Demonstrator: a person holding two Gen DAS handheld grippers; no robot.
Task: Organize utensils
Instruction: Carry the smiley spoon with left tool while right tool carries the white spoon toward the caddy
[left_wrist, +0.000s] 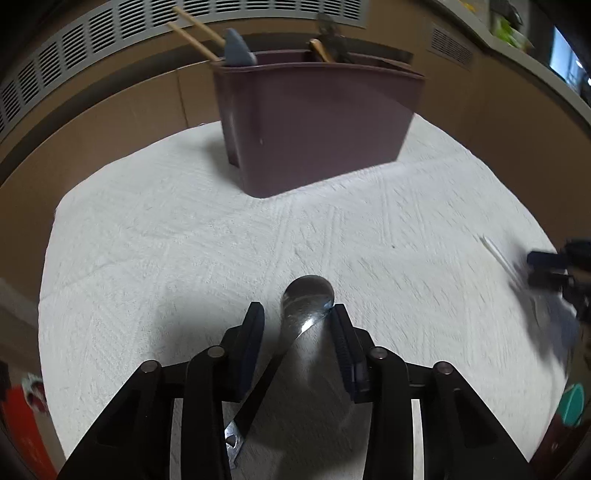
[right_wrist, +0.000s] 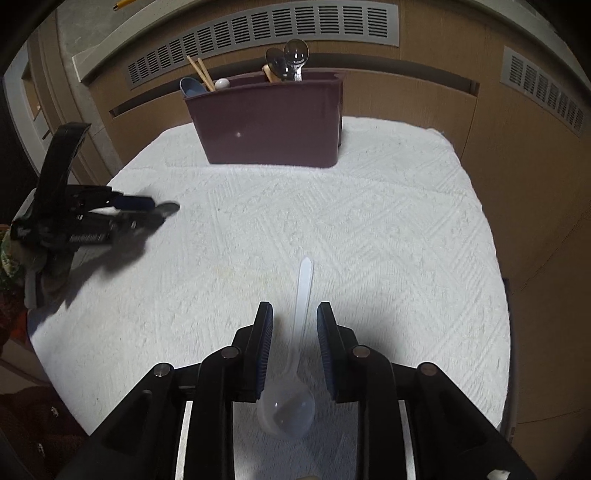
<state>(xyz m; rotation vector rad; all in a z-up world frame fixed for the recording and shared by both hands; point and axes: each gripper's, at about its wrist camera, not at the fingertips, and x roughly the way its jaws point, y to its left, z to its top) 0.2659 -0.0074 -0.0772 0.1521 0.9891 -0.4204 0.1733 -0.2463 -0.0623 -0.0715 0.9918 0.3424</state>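
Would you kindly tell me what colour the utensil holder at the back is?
The plastic utensil holder is dark maroon, clearest in the right wrist view.

White textured cloth (right_wrist: 332, 221) — maroon caddy (right_wrist: 269, 122), 2 spoons (right_wrist: 301, 314).

left wrist: close, steeply down | right wrist: likewise | shared: holder (left_wrist: 314, 122), cloth (left_wrist: 147, 240)

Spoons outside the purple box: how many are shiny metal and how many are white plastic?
metal spoon: 1
white plastic spoon: 1
Total: 2
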